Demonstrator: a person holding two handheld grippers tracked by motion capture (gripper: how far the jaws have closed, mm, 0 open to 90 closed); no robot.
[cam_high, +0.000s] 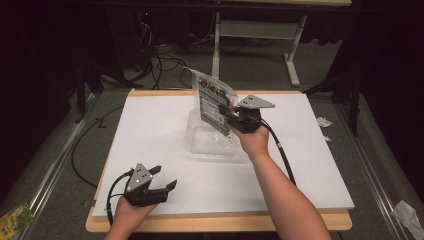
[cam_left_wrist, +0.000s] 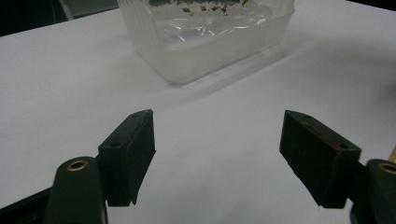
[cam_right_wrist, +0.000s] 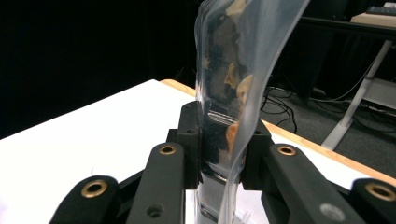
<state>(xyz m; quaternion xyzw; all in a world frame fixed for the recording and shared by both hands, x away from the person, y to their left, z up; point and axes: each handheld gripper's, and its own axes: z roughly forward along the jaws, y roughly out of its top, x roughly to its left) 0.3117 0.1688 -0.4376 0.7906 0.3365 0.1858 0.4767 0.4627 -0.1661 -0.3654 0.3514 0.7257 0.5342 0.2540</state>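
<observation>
One white board (cam_high: 165, 150) is covering a wooden table (cam_high: 220, 222) in a dark room with grey carpet and cables behind; the right gripper (cam_high: 231, 114) is pinching a clear plastic bag (cam_high: 212, 100) between its jaws, holding it upright above a clear tub (cam_high: 212, 142); the left gripper (cam_high: 162, 180) is resting nearer the person, jaws apart and empty.

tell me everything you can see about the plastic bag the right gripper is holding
The clear plastic bag is a flat pouch with dark and tan contents and a ribbed strip across it. It is held upright and tilted above the clear plastic container, clamped on both faces by the right gripper.
</observation>
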